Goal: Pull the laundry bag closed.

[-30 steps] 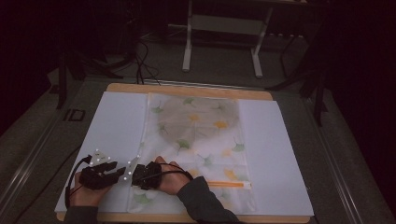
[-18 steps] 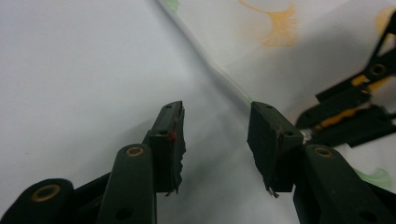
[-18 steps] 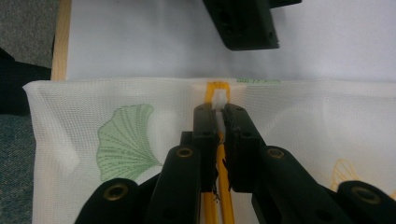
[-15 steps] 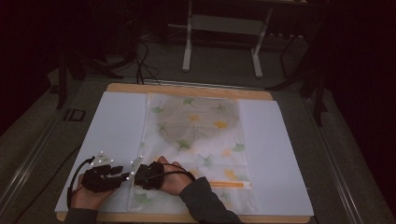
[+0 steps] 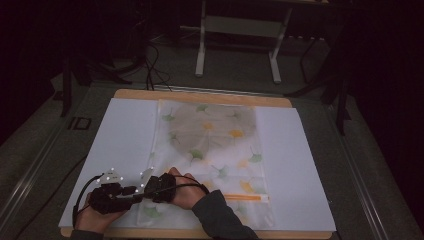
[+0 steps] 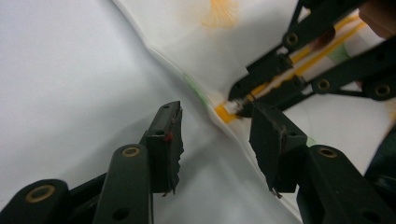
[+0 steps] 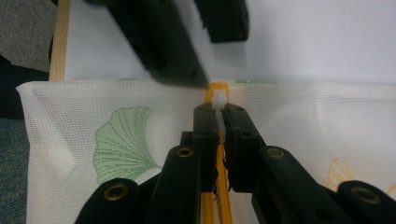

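A: Where is the bag point(image 5: 207, 150)?

B: It lies flat on the white sheet point(image 5: 125, 130) that covers the table point(image 5: 200, 96), running from the far edge toward the person. It is a white mesh bag printed with green and yellow leaves, and its orange zipper point(image 5: 245, 198) runs across the near end.

A: And the zipper's end?

B: In the right gripper view the white pull point(image 7: 218, 99) sits at the zipper's end, right at the bag's edge. The right gripper point(image 7: 217, 109) has its jaws closed on that pull, with the orange tape running back between them.

A: What about the other gripper?

B: The left gripper point(image 6: 215, 135) is just beside the bag's edge, over the white sheet, with its jaws apart and nothing between them. In its view the right gripper's tips pinch the pull point(image 6: 232, 106) just ahead.

A: The hands?

B: In the high view both hands meet at the bag's near left corner, the right hand point(image 5: 185, 192) resting on the bag, the left hand point(image 5: 97, 216) on the sheet.
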